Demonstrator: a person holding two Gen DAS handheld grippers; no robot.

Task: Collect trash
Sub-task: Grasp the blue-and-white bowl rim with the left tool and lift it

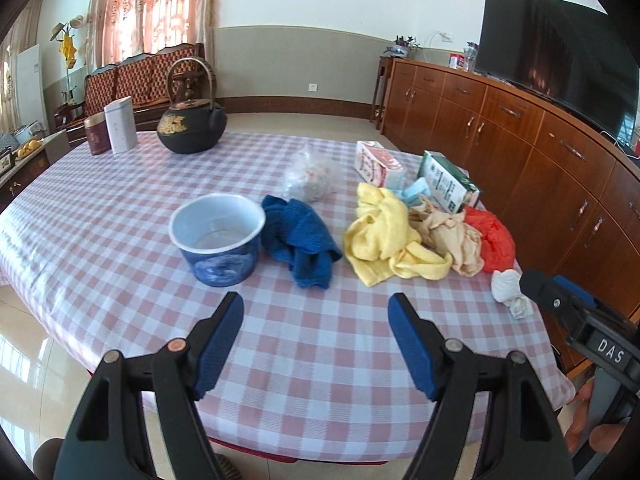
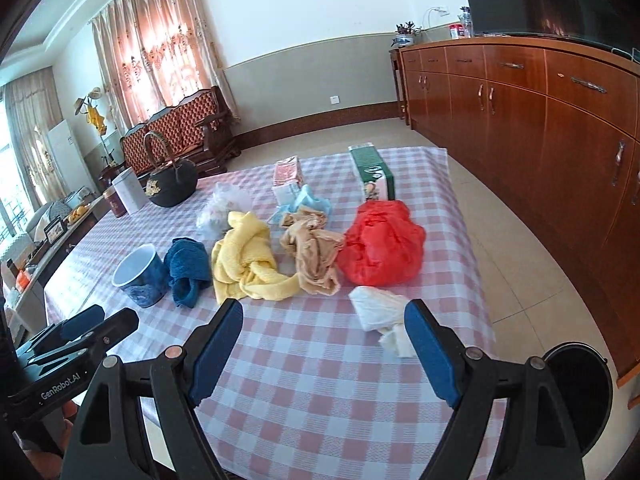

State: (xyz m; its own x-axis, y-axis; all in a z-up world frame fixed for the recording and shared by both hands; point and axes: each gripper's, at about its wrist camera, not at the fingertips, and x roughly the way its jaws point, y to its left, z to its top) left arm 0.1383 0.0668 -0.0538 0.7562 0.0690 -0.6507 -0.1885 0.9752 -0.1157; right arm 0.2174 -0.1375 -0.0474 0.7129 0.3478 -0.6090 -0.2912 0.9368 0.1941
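Note:
On the checked tablecloth (image 1: 304, 344) lie a blue cup (image 1: 218, 236), a blue cloth (image 1: 298, 236), a yellow cloth (image 1: 384, 240), a beige rag (image 1: 448, 236), a red plastic bag (image 1: 490, 236) and a crumpled white tissue (image 1: 510, 290). Farther back sit a clear plastic bag (image 1: 308, 178), a pink carton (image 1: 378, 162), a light blue mask (image 1: 416, 194) and a green box (image 1: 450, 182). My left gripper (image 1: 316, 344) hangs open over the near table edge, holding nothing. My right gripper (image 2: 324, 350) is open too, with the white tissue (image 2: 380, 316) just ahead of its right finger (image 2: 430, 354).
A black teapot (image 1: 192, 124) and two tins (image 1: 110, 130) stand at the table's far left. A long wooden cabinet (image 2: 540, 128) runs along the right, with a TV (image 1: 560, 52) on it. A dark round bin (image 2: 580, 396) sits on the floor at the table's near right.

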